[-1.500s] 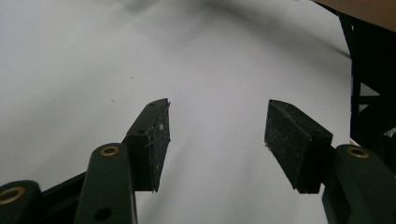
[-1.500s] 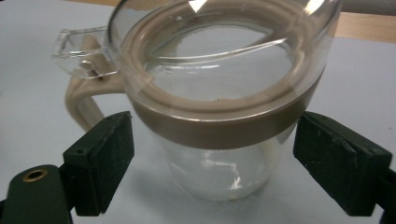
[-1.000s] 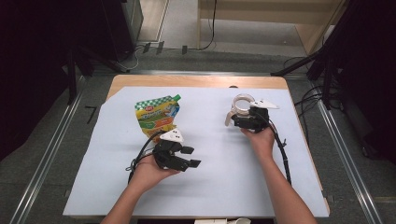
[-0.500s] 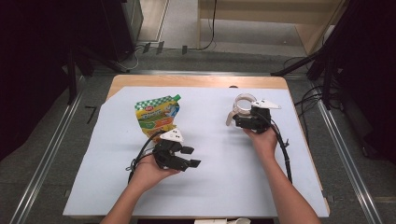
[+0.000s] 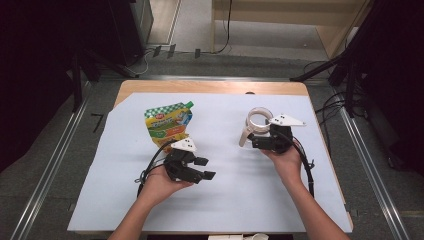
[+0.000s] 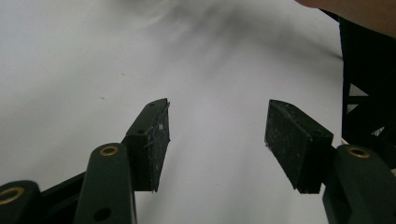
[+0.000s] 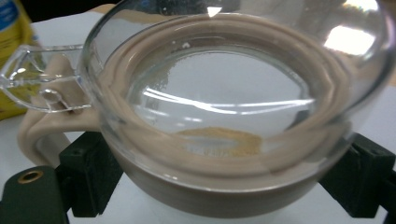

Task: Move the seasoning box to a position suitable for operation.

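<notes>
A clear glass cup [image 5: 259, 121] with a beige band and handle is clamped between the jaws of my right gripper [image 5: 256, 139] at the table's right. From the right gripper [image 7: 229, 179] view I look into the cup [image 7: 224, 102], tilted toward the camera, with a tan patch at its bottom and black pads [image 7: 86, 172] pressing both its sides. A yellow-green pouch [image 5: 168, 125] lies flat at the left centre; its edge [image 7: 11, 46] shows behind the cup. My left gripper [image 5: 206, 168] rests open in front of the pouch, nothing between its pads [image 6: 154, 140].
A white sheet [image 5: 240, 200] covers the wooden table [image 5: 210, 87]. Cables trail from both grippers toward the person. Metal rails [image 5: 50, 165] run along the floor on each side, and dark stands sit at the far right.
My right gripper has brought the cup a little nearer to the person and raised it. The left gripper and the pouch stay put.
</notes>
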Available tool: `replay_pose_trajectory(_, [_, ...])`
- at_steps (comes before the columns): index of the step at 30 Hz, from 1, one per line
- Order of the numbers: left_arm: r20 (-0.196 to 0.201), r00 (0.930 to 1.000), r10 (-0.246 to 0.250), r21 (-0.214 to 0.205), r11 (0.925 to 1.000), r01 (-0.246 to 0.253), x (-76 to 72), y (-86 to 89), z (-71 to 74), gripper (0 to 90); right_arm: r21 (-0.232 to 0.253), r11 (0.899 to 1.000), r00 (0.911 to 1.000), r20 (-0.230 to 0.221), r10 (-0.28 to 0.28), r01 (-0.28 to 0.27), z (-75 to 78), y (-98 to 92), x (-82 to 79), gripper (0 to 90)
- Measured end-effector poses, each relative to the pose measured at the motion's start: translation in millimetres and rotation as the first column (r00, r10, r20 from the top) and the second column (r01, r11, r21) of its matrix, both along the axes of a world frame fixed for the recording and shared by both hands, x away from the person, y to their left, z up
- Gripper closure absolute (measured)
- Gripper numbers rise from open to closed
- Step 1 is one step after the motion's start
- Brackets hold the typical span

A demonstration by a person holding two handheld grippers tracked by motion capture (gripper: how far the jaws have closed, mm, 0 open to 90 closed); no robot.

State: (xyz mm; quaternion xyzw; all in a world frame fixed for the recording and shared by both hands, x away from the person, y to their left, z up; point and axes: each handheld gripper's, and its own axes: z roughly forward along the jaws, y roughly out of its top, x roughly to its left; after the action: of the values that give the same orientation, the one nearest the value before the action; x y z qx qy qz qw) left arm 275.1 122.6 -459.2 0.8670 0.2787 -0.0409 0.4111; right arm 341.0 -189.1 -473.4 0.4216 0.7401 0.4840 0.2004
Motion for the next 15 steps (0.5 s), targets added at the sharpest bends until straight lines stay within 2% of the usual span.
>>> replay_pose_trajectory(6, [-0.001, 1.0, 0.004, 0.017, 0.9999, -0.004, -0.2, -1.3, -1.1, 40.8, 0.006, 0.998, 0.9984, 0.009, 0.056, -0.056, -1.1, 5.0, -18.9, 11.6])
replay_pose_trajectory(10, [0.003, 0.9999, 0.012, 0.02, 0.9997, -0.012, 0.4, 0.1, -0.9, 40.7, 0.013, 0.997, 0.9969, -0.003, 0.078, -0.078, -5.5, 9.9, -26.9, 11.6])
replay_pose_trajectory(15, [0.004, 0.9999, 0.014, 0.016, 0.9998, -0.014, 1.4, 2.8, 0.1, 40.7, -0.015, 0.993, 0.9933, -0.005, 0.116, -0.116, -11.3, 20.2, -33.7, 11.6])
